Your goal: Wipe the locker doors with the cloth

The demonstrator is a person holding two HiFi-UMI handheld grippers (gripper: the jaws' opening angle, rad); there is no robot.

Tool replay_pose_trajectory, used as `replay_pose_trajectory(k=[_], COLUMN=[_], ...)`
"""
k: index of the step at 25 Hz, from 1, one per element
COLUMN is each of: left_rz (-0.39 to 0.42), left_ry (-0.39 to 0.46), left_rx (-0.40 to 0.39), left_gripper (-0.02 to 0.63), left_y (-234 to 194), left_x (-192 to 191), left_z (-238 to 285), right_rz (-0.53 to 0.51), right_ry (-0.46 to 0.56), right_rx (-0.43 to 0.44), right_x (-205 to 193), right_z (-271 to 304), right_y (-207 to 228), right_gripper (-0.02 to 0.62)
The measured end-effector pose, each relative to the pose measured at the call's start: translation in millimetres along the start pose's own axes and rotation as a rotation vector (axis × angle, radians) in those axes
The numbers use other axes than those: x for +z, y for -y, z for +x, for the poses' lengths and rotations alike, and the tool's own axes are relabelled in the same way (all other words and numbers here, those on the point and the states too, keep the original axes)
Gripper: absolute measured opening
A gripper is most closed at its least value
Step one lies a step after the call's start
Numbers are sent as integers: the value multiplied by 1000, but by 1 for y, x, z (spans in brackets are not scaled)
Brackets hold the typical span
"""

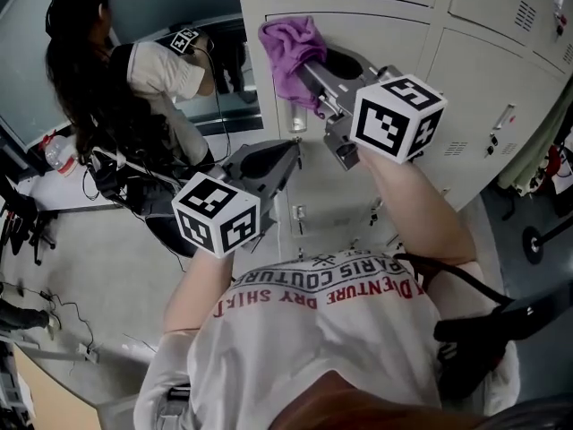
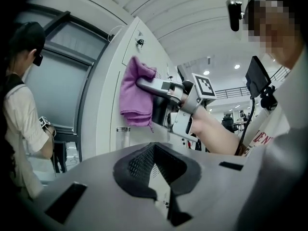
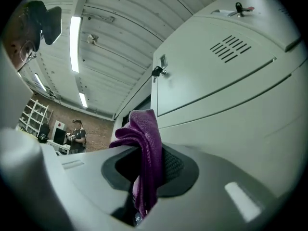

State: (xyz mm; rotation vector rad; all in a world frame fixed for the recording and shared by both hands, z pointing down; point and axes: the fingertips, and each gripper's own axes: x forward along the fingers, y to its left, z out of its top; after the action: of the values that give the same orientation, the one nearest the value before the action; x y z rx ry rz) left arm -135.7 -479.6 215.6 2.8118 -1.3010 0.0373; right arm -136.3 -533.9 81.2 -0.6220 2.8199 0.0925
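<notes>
At the far left of the head view, a second person [image 1: 134, 79] in a white top with long dark hair stood by a dark glass panel, side-on to the lockers.

Next along, the left claw [image 1: 288, 153] was held low in front of the grey locker bank, its marker cube [image 1: 217, 213] nearest the camera. In its own view the left claw [image 2: 161, 177] had its jaws drawn together at the tips with nothing between them, only a thin sliver of pale locker showing through behind them.

Above it and a little further right, the purple cloth [image 1: 291, 47] lay bunched against the face of a locker door [image 1: 394, 34], near that door's upper left corner. The left gripper view showed the cloth [image 2: 137, 93] hanging in folds flat against the pale metal.

The right claw [image 1: 311, 64] was raised to that height and clamped on the cloth. Its own view showed the right claw [image 3: 144, 177] with the jaws pinched on a fold of cloth [image 3: 147, 143], which stood up between them, the locker door [image 3: 226, 81] close beyond.
</notes>
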Motion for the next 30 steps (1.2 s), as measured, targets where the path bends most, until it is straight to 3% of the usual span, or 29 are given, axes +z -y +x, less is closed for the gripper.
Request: replay_pose_trajectory(k=[9, 17, 30], left_rz=[-9, -20, -32], left_ry=[10, 26, -2], left_rx=[15, -5, -11], left_gripper=[0, 0, 0], left_y=[-14, -16, -17], left_x=[0, 2, -7], left_z=[-7, 0, 7], right_rz=[-53, -61, -20], right_ry=[-29, -53, 12], right_rx=[-156, -184, -330], right_x=[-12, -13, 10], right_z=[27, 25, -48], right_y=[16, 22, 86], right_gripper=[54, 55, 55])
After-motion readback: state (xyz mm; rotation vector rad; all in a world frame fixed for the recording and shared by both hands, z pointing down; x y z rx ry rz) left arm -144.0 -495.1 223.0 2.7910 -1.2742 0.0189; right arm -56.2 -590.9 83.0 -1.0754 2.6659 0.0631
